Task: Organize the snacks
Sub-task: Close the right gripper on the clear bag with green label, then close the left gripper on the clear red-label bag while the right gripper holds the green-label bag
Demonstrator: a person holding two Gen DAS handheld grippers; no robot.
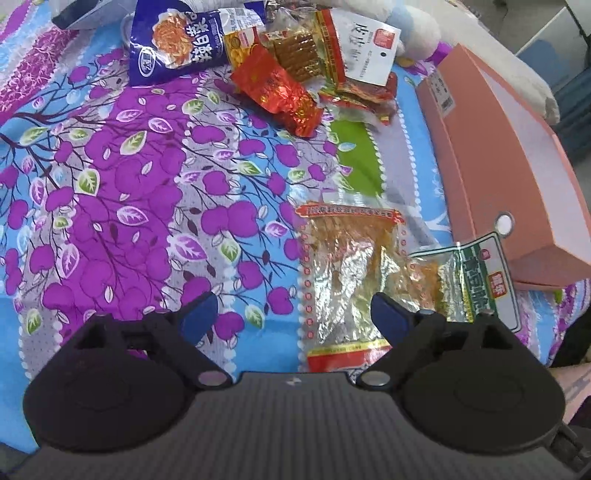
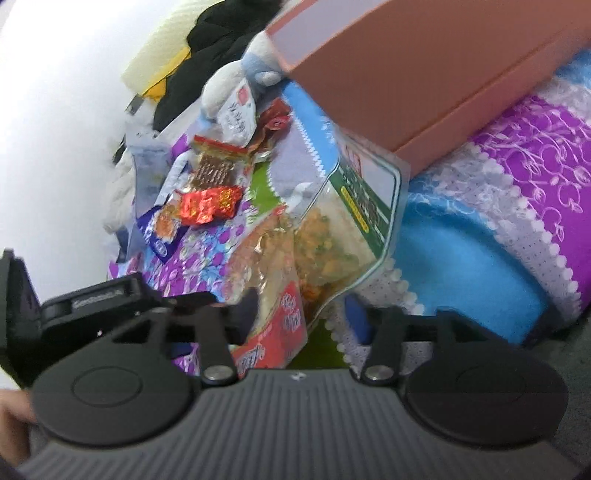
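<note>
On the flowered bedsheet point(image 1: 140, 177) lies a clear snack pack with red trim point(image 1: 347, 273), and a green-labelled pack point(image 1: 476, 284) rests beside it against a pink box point(image 1: 498, 147). My left gripper point(image 1: 295, 315) hovers over the sheet, open; the red-trimmed pack lies just inside its right fingertip point(image 1: 388, 317), not pinched. In the right wrist view my right gripper point(image 2: 303, 314) is open. The red-trimmed pack point(image 2: 280, 325) sits loose between its fingers, and the green-labelled pack point(image 2: 343, 229) lies just ahead, leaning on the pink box point(image 2: 388, 74).
A pile of snacks sits at the far end of the sheet: a blue pouch point(image 1: 173, 40), a red foil pack point(image 1: 277, 92), a pack of brown strips point(image 1: 299, 51) and a white-labelled pack point(image 1: 365, 48). A plush toy point(image 1: 413, 29) lies behind them.
</note>
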